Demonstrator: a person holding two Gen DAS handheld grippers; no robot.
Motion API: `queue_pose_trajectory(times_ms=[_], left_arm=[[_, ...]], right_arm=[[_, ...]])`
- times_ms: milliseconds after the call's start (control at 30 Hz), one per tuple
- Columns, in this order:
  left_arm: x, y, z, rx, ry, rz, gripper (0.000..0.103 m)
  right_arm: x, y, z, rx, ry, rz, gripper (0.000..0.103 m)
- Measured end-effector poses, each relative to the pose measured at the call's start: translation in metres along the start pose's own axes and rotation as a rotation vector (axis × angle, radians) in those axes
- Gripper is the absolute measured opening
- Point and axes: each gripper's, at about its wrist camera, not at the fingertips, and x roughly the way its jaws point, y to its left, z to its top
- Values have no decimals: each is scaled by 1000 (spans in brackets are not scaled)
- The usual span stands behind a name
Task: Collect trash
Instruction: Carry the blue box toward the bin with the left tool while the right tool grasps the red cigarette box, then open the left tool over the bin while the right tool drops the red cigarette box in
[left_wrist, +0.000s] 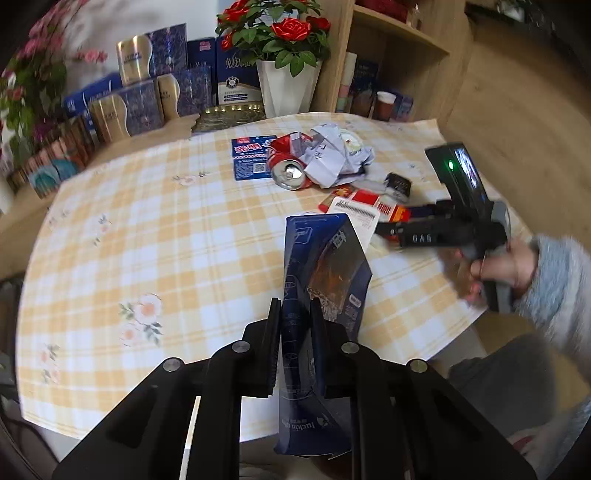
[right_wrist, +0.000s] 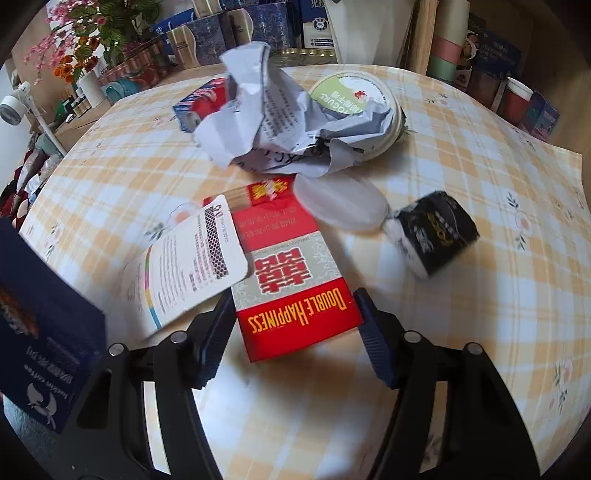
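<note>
A tabletop (left_wrist: 110, 229) covered by a yellow checked cloth is seen strewn with trash. A dark blue paper bag (left_wrist: 325, 280) is held clamped in the left gripper (left_wrist: 295, 314) above the near edge. Toward the far edge, crumpled paper (right_wrist: 273, 122) is piled against a crushed can (left_wrist: 288, 166) and a round lid (right_wrist: 351, 96). Near the right edge, a red cigarette pack (right_wrist: 291, 280) is straddled by the right gripper (right_wrist: 295, 314), its pads spread, not yet pressed on the pack. A small black box (right_wrist: 436, 232) is seen beside it.
</note>
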Motion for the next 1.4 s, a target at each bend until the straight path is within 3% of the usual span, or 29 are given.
queue_pose_trajectory(times_ms=[167,533,833,1100,1400], left_arm=[[-9,7,-1,-89,-20,-63,14],[-38,-14,-8,-68,-52,-97,14],[-60,-36,-25,-19,-55,-106,14],[-61,-68,-63,75,19,-139,14],[-14,-89,-109,163,179,-153,14]], right_arm=[[-27,0,-19,39,-24,17,65],[-77,-5,-37,77,-108,-4,65],[-126,9,-64,116,-185,37,65],[-161,17,-103,148,-222,66,64],[-179,11,-132,172,-228,60,65]])
